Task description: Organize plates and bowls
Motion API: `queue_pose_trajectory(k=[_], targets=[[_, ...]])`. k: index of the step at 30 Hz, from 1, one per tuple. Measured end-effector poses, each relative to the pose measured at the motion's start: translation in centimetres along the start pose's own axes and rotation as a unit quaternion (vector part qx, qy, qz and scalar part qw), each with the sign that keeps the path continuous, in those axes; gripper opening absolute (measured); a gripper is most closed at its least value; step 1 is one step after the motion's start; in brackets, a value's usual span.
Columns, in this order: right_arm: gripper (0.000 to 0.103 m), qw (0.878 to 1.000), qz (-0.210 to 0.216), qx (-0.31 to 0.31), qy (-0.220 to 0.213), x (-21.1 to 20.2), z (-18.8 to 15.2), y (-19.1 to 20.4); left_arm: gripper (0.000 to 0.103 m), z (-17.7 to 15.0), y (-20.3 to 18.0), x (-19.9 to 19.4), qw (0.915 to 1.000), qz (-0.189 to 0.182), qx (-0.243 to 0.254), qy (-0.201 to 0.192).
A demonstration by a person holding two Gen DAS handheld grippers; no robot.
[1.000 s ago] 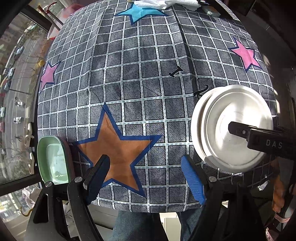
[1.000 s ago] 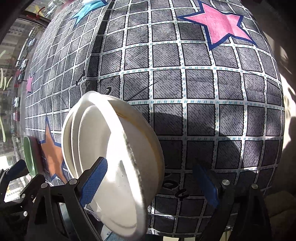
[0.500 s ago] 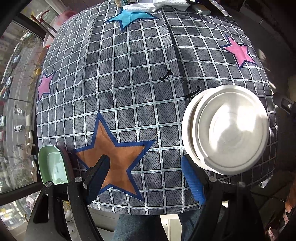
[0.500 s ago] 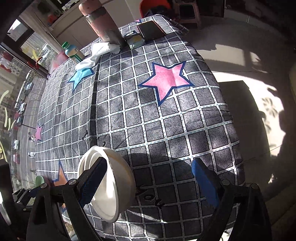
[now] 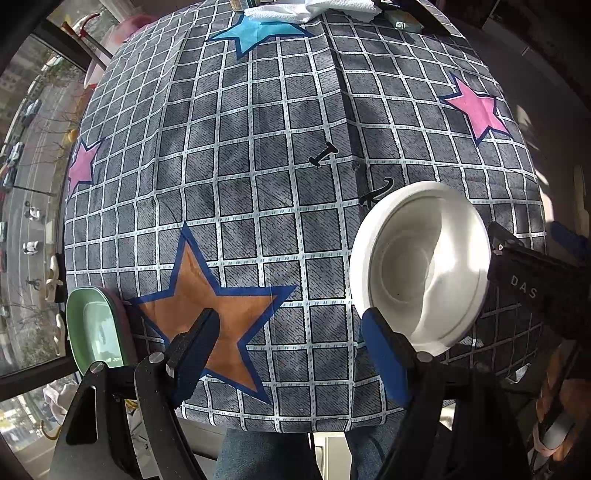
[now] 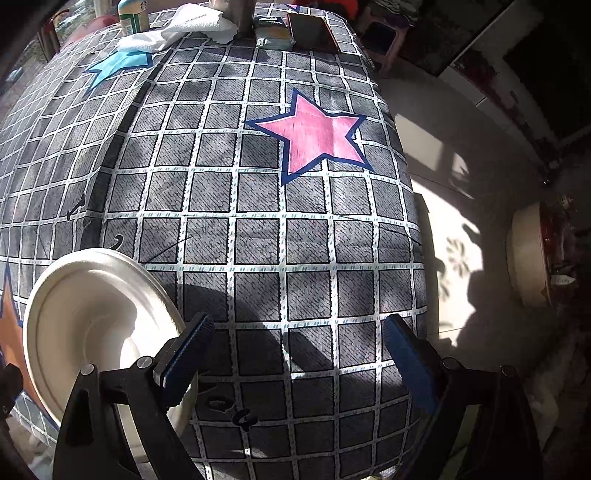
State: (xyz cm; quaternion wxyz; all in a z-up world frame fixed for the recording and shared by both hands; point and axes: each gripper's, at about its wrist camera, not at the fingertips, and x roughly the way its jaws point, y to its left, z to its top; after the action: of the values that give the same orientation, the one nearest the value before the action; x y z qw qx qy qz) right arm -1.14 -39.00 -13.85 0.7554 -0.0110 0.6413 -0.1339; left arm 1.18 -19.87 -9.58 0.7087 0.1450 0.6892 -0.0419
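Note:
A stack of white bowls [image 5: 417, 266] rests on the grey checked tablecloth [image 5: 258, 177] near the table's front right corner. A green dish [image 5: 96, 328] on a pink one sits at the front left edge. My left gripper [image 5: 291, 354] hangs open over the orange star [image 5: 210, 299], between the two, with nothing in it. My right gripper [image 6: 299, 360] is open and empty too. The white bowls [image 6: 99, 325] lie just left of its left finger, which overlaps their rim in the right wrist view. Its black body [image 5: 532, 284] shows beside the bowls in the left wrist view.
At the table's far end lie a white cloth [image 6: 177, 31], a bottle [image 6: 135, 14], a packet [image 6: 275, 37] and a dark flat case [image 6: 312, 31]. Right of the table is sunlit floor with a round beige object [image 6: 528, 254]. A person's legs [image 5: 258, 454] stand at the near edge.
The right gripper had the white bowls between its open jaws, then lifted off and swung away. The bowls now sit to its left. The left gripper stayed over the orange star.

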Motion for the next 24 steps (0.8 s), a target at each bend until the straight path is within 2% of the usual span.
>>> queue_pose_trajectory(k=[3, 7, 16, 24], targets=[[0.094, 0.999, 0.047, 0.025, -0.008, -0.8, 0.3, -1.3, 0.082, 0.2, 0.1, -0.1, 1.0000, -0.004, -0.004, -0.003], [0.094, 0.993, 0.104, 0.047, 0.023, -0.3, 0.6, -2.9, 0.082, 1.1, -0.1, 0.3, 0.9999, -0.012, -0.011, -0.002], [0.094, 0.983, 0.169, 0.039, 0.063, 0.0, -0.2, -2.2, 0.082, 2.8, -2.0, 2.2, 0.9998, -0.021, -0.005, 0.003], [0.094, 0.978, 0.183, 0.030, 0.093, 0.8, -0.7, -1.2, 0.082, 2.5, -2.6, 4.3, 0.9997, -0.017, -0.004, 0.015]])
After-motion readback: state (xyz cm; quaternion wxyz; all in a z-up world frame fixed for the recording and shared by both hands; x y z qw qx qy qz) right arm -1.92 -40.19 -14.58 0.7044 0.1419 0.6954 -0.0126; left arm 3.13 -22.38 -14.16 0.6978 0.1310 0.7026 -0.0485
